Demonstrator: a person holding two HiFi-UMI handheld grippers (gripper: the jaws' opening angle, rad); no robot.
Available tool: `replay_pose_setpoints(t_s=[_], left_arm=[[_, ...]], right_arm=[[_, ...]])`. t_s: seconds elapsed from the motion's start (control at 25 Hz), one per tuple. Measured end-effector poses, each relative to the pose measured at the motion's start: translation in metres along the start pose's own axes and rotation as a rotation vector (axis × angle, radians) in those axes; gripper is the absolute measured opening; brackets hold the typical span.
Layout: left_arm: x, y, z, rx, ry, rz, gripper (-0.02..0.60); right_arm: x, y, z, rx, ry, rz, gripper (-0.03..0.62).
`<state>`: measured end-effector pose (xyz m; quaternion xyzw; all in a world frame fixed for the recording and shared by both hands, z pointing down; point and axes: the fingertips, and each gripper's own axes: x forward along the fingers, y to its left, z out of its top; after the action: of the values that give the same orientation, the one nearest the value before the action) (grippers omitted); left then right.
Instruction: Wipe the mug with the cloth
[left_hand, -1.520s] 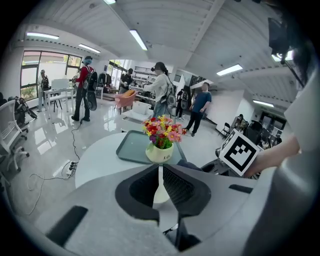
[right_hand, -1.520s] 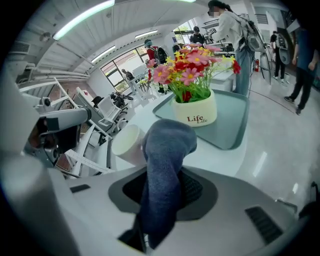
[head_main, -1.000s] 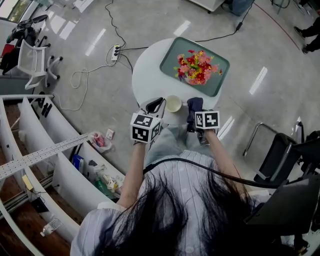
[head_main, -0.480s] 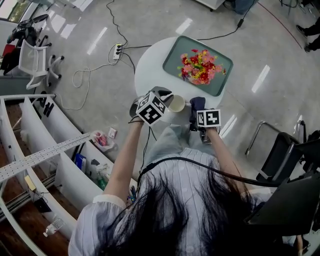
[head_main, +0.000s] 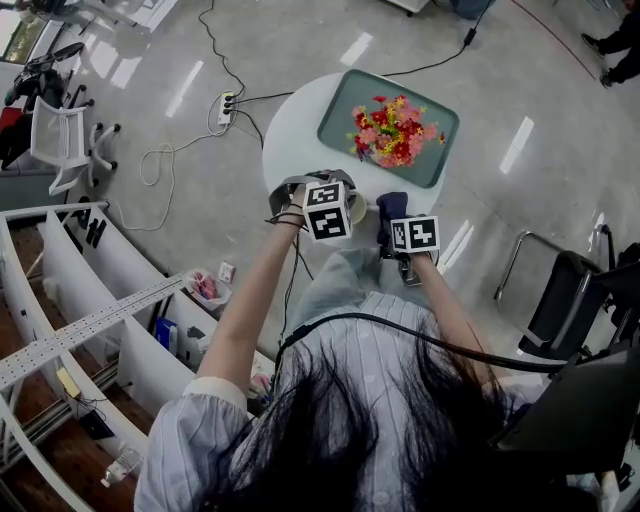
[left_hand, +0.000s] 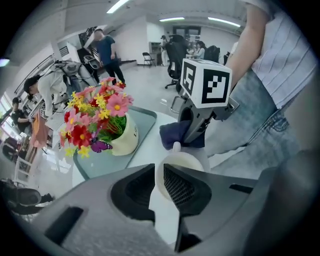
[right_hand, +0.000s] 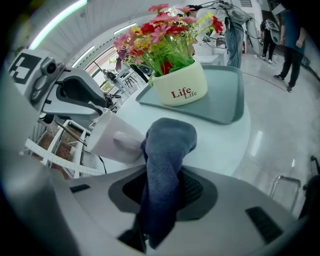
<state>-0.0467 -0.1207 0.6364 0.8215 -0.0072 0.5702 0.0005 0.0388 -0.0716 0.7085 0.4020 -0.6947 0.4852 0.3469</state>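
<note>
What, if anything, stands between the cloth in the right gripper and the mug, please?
Nothing visible does. The blue cloth in the right gripper sits right beside the white mug, at its handle; the left gripper holds the mug's rim.

One mug (left_hand: 186, 161), one cloth (right_hand: 167, 142) — (two grippers (left_hand: 157, 182) (right_hand: 162, 197))

The cloth (right_hand: 167, 145) in the jaws of the right gripper (right_hand: 164, 187) is looking soft and fuzzy. The mug (left_hand: 186, 163) in the jaws of the left gripper (left_hand: 159, 174) is shining smooth and glossy. The jaws are looking matt grey.
</note>
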Motion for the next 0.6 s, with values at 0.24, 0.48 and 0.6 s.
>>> replay_pose_setpoints(t_s=[0.24, 0.48, 0.6], left_arm=[[0.017, 0.003, -0.004, 0.027, 0.060, -0.017, 0.038], [0.017, 0.008, -0.004, -0.061, 0.031, -0.001, 0.038], [0.015, 0.011, -0.006, -0.126, 0.019, 0.032, 0.038]], right_arm=[[-0.001, 0.001, -0.001, 0.015, -0.006, -0.001, 0.124], [-0.005, 0.004, 0.000, 0.031, -0.021, 0.010, 0.124], [-0.006, 0.006, 0.002, 0.037, -0.026, 0.015, 0.124]])
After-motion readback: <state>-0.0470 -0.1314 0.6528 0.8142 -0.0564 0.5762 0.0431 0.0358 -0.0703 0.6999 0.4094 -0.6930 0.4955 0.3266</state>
